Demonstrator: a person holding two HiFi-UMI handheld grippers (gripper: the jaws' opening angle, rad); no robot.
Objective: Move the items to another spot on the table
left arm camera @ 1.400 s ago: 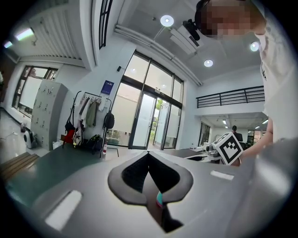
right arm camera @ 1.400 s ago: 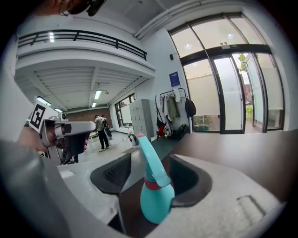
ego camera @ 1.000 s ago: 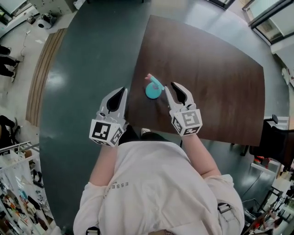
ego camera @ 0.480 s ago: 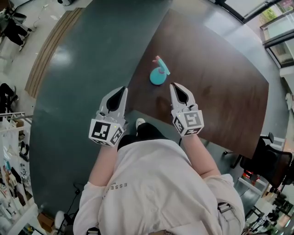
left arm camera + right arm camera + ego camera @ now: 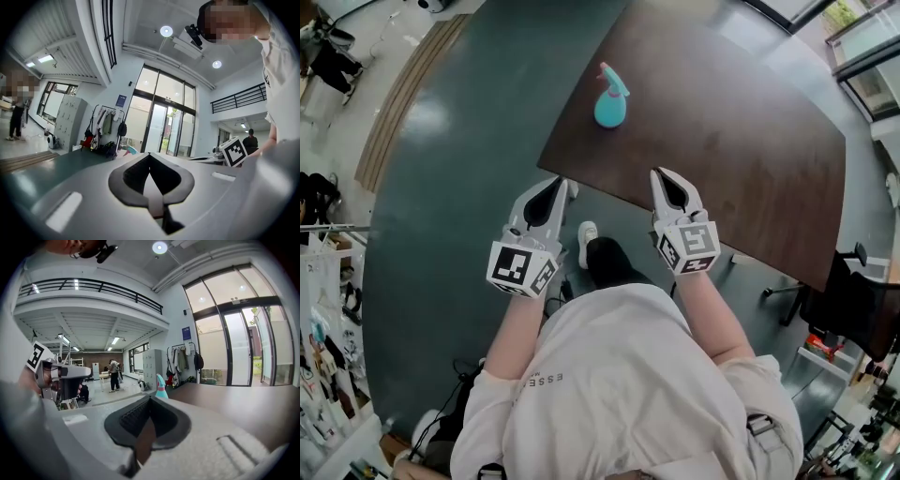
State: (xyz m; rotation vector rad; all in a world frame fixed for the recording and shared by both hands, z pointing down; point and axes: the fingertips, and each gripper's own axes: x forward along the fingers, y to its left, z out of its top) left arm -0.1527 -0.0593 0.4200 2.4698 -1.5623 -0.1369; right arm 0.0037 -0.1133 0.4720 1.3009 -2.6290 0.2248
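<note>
At the left, the left gripper (image 5: pixel 551 190) is held off the table's near edge, its jaws seen pressed together with nothing between them. Further along, the teal spray bottle (image 5: pixel 610 101) is found standing on the brown table (image 5: pixel 750 159), close to its left corner and well apart from both grippers. It is set upright: the long axis runs vertical, pink-tipped head on top. Which way the nozzle faces cannot be settled. To the right, the right gripper (image 5: pixel 672 186) is likewise clamped together and empty, at the table's edge. No carry is judged to be in hand. For a fresh pick, jaws must be opened and brought level round the bottle's body.
</note>
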